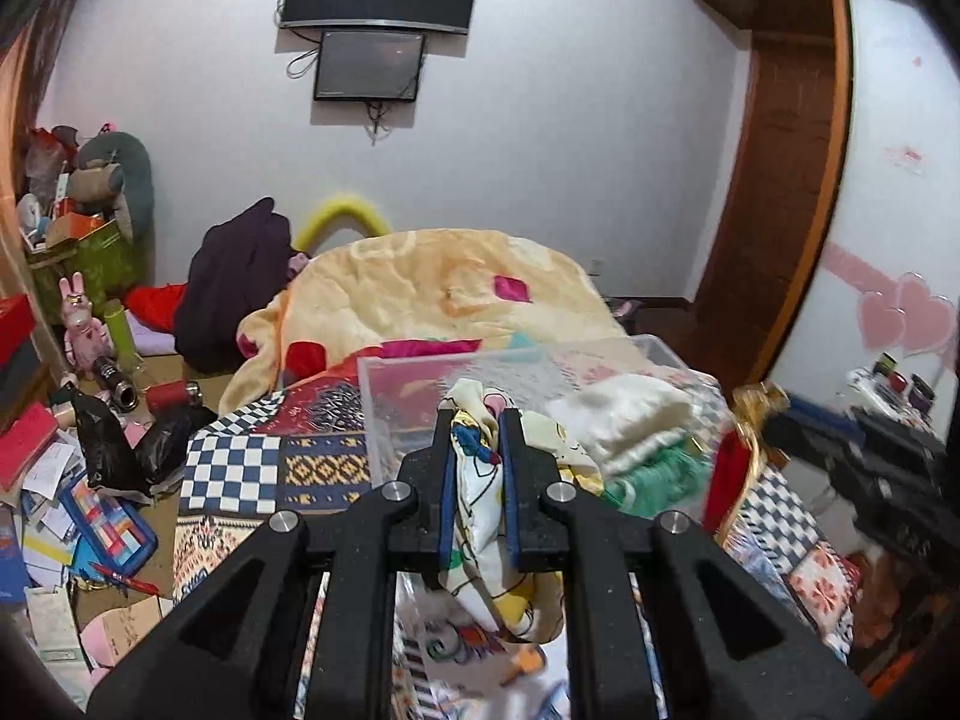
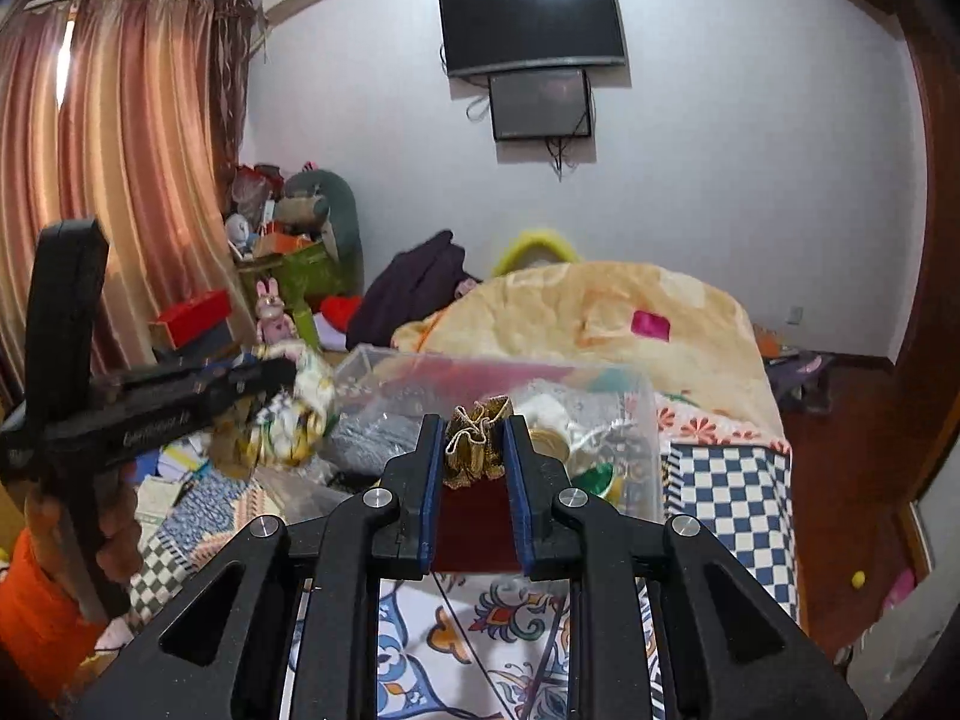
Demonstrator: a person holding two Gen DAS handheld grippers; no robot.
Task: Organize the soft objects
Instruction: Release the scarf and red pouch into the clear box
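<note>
printed cloth [image 1: 477, 480] is pinched in left gripper [image 1: 477, 450] jaws, red pouch [image 2: 474, 480] in right gripper [image 2: 476, 462] jaws, both held nr clear bin [image 2: 645, 414] on bed; carry step, next a drop into bin is needed

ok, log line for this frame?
left gripper: shut on printed cloth | right gripper: shut on red-gold pouch | clear bin: ahead

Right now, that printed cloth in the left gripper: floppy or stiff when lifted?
Likely floppy: the printed cloth bunches between the left gripper fingers and droops below them. Probably light, being thin fabric. It may trail and snag the clear bin rim.
</note>
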